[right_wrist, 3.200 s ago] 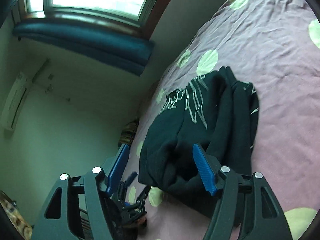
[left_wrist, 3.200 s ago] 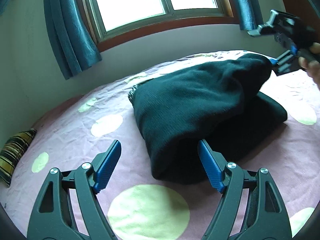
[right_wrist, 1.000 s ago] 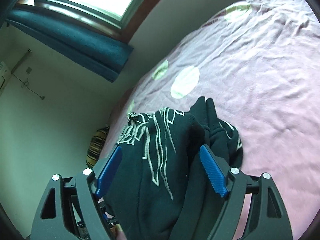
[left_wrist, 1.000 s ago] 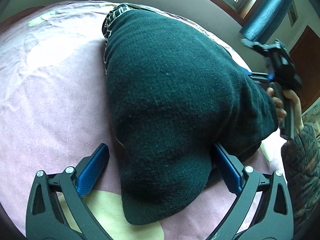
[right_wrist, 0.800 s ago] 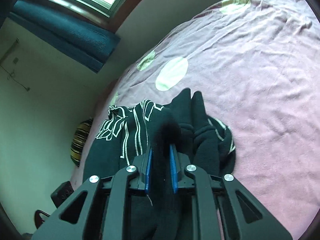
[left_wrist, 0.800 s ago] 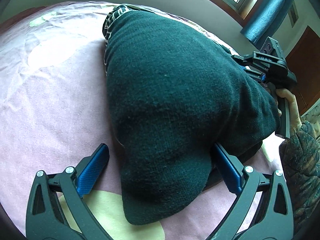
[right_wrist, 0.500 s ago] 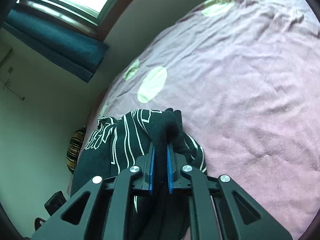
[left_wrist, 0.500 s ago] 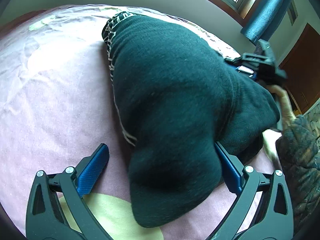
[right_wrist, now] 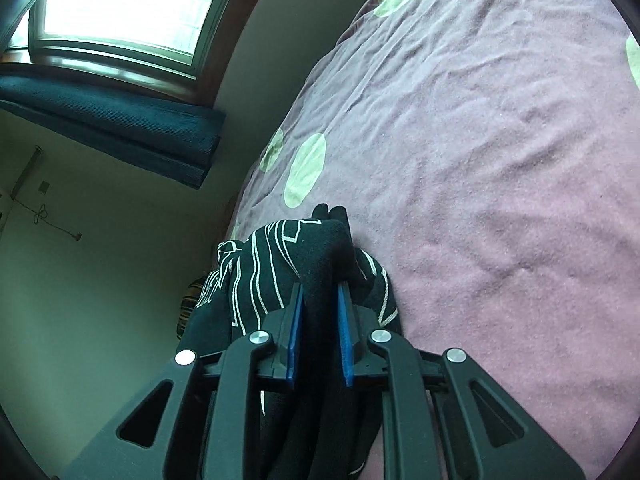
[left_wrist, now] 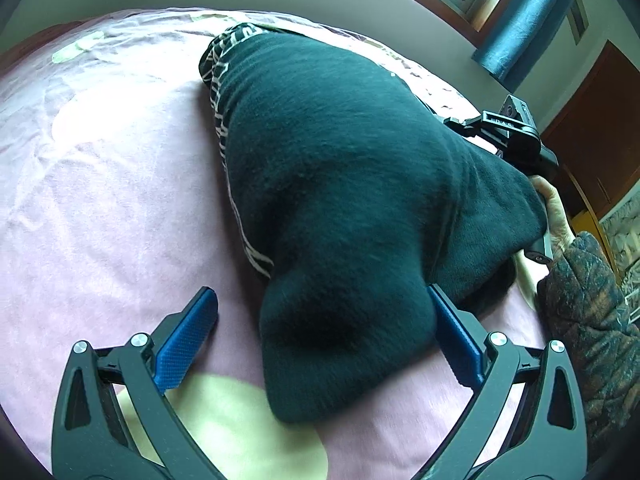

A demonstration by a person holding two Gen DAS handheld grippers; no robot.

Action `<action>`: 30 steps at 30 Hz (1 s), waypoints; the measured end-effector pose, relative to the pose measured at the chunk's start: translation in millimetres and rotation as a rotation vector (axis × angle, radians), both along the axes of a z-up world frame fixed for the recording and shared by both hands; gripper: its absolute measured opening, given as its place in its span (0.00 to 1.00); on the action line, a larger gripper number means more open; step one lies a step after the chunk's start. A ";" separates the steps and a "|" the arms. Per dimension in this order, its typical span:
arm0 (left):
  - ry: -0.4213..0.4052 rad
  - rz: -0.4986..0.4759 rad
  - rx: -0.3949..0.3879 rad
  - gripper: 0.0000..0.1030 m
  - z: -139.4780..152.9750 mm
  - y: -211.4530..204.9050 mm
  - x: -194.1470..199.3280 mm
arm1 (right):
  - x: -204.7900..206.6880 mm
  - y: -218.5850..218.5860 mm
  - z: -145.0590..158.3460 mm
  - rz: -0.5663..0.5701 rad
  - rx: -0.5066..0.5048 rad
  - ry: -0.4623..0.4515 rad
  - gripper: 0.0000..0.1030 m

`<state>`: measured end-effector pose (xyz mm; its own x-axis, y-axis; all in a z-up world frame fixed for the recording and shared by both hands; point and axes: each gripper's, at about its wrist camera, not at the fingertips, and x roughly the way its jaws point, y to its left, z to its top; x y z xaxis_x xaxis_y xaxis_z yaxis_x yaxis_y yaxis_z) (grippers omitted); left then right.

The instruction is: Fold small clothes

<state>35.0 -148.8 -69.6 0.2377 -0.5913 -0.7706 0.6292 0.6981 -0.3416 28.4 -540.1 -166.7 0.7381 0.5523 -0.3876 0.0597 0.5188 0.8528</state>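
A dark knitted garment (left_wrist: 340, 160) with white line patterns lies bunched on the pink bedspread (left_wrist: 100, 180). My left gripper (left_wrist: 320, 296) hangs open over its near corner, which sits between the fingers; the right-hand blue pad (left_wrist: 456, 344) touches the cloth. In the right wrist view, my right gripper (right_wrist: 320, 288) pinches a raised fold of the garment (right_wrist: 272, 264) between its blue pads, and its jaws are opening slightly with the cloth still filling the gap. Its black body (left_wrist: 508, 128) shows behind the garment's far right edge, fingertips hidden.
The bedspread (right_wrist: 500, 160) with pale green dots stretches wide to the right. A person's hand (left_wrist: 556, 216) and patterned sleeve (left_wrist: 588, 300) are at the right. A window (right_wrist: 120, 0), teal curtain (right_wrist: 108, 120), brown door (left_wrist: 592, 120) and striped cushion (right_wrist: 188, 304) border the bed.
My right gripper closed from wide open onto a fold of the garment and sank with it. The garment stretched to the right and its near corner shifted. The left gripper stayed put.
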 end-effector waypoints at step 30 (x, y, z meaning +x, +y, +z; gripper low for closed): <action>0.092 0.057 -0.156 0.98 7.8 14.2 50.7 | 235.4 214.4 80.7 0.568 -0.550 0.210 0.11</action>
